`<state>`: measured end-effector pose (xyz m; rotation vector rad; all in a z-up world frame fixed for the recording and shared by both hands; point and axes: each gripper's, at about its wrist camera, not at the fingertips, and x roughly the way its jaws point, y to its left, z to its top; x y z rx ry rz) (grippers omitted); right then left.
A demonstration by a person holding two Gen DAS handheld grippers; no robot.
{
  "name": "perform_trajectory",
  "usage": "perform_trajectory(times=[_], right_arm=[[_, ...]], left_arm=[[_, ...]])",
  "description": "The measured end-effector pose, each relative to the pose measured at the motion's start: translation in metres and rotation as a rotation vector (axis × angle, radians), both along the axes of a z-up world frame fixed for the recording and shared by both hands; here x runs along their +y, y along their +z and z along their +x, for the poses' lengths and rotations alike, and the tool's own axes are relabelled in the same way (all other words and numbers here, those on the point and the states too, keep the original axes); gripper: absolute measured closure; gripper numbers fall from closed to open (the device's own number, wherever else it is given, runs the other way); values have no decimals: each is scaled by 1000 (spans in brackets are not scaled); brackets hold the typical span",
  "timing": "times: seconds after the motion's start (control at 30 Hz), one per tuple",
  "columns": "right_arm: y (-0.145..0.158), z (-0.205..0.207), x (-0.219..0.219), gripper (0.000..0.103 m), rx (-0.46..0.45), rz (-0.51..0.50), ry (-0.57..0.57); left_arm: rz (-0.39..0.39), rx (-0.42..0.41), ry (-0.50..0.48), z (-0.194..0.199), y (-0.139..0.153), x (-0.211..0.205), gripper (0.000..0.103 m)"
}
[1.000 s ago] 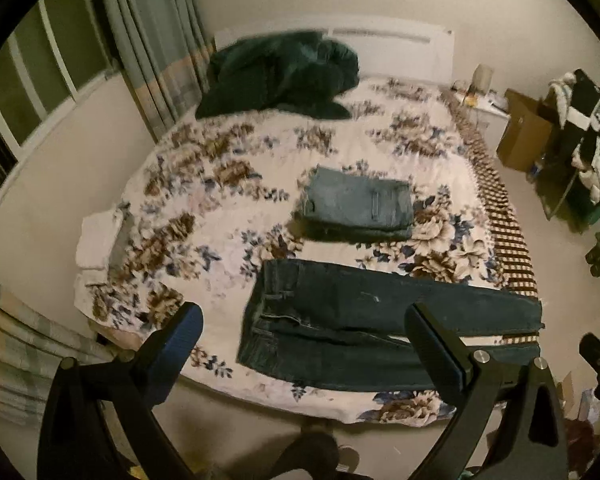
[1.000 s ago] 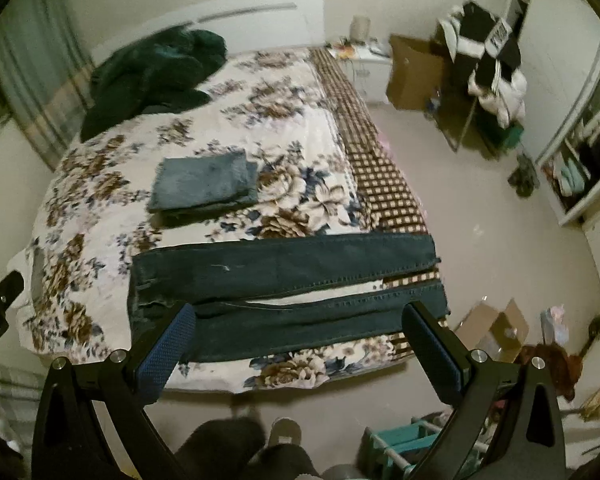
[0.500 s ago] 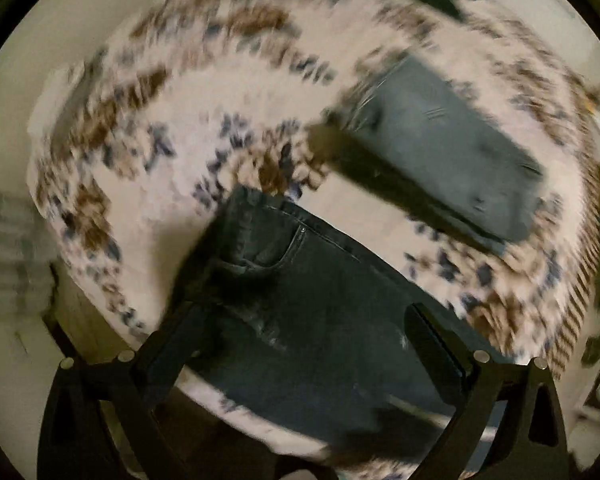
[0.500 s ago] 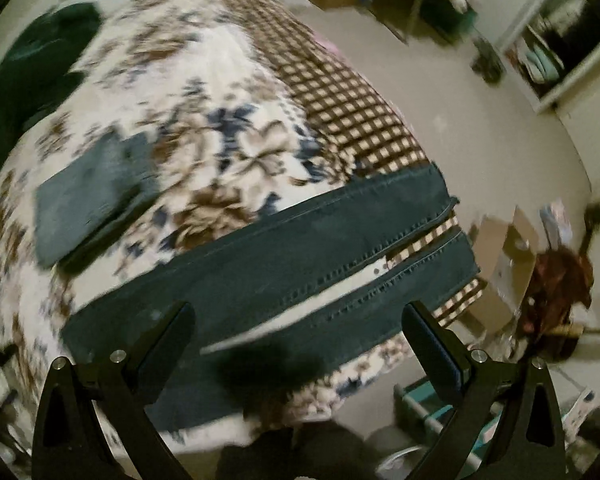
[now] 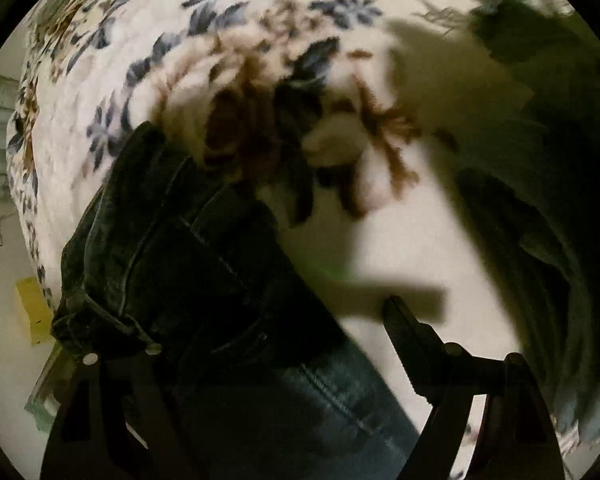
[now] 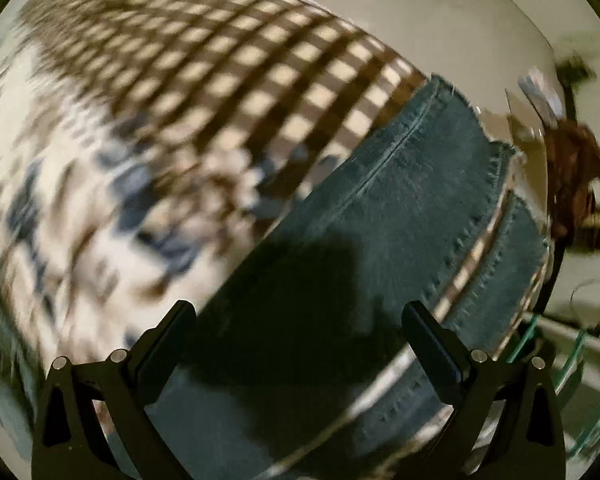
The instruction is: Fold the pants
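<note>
Dark blue jeans lie flat across the floral bedspread. The left wrist view shows their waistband and hip (image 5: pixel 172 264) close up. My left gripper (image 5: pixel 268 344) is open just above the waist; its left finger is hidden behind the denim and its right finger (image 5: pixel 412 344) hangs over bare bedspread. The right wrist view shows the two leg ends (image 6: pixel 380 216) with their hems near the bed edge. My right gripper (image 6: pixel 300 336) is open, straddling the upper leg just above the cloth. Both views are motion-blurred.
Another folded pair of jeans (image 5: pixel 540 208) lies to the right of the waistband. A brown checked blanket (image 6: pixel 228 64) runs along the bed's far side. Floor and a brown object (image 6: pixel 576 176) lie beyond the hems.
Both grippers have dropped from a high view of the whole bed down close to the jeans, the left to the waistband, the right to the leg ends. Both stay open.
</note>
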<state>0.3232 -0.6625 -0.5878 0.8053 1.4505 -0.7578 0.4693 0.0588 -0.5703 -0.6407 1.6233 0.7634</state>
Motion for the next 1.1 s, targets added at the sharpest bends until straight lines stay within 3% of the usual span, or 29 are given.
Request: perform_trajectory(times=[0.1, 0.17, 0.23, 0.3, 0.4, 0.47, 0.53, 0.57, 0.67, 0.83, 1.0, 1.1], right_arm=[[-27, 12, -16, 0, 15, 17, -42], [-36, 19, -18, 2, 13, 25, -37], [-45, 23, -18, 7, 22, 55, -35], [-49, 23, -19, 12, 20, 74, -39], [-54, 25, -22, 33, 22, 82, -39], [-55, 25, -24, 61, 65, 72, -56], [-51, 26, -27, 82, 56, 71, -37], [-48, 26, -28, 86, 55, 71, -31], [-36, 21, -29, 93, 30, 75, -2], [2, -2, -24, 96, -39, 56, 59], [48, -55, -8, 96, -101, 39, 73], [75, -100, 2, 96, -111, 18, 79]], left_arm=[[20, -2, 6, 3, 8, -5, 22], [35, -43, 8, -2, 20, -9, 32], [50, -78, 0, -9, 30, -11, 64], [43, -129, -2, -24, 43, -9, 73], [8, -217, 12, -39, 58, -9, 76], [-12, -265, 21, -49, 71, -9, 78], [-32, -323, 28, -60, 89, -9, 82], [-43, -366, 36, -69, 104, -9, 82], [-72, -468, 64, -101, 144, -7, 84], [-122, -576, 110, -184, 180, 18, 84], [-167, -612, 109, -248, 176, 27, 84], [-186, -608, 111, -271, 145, 34, 84]])
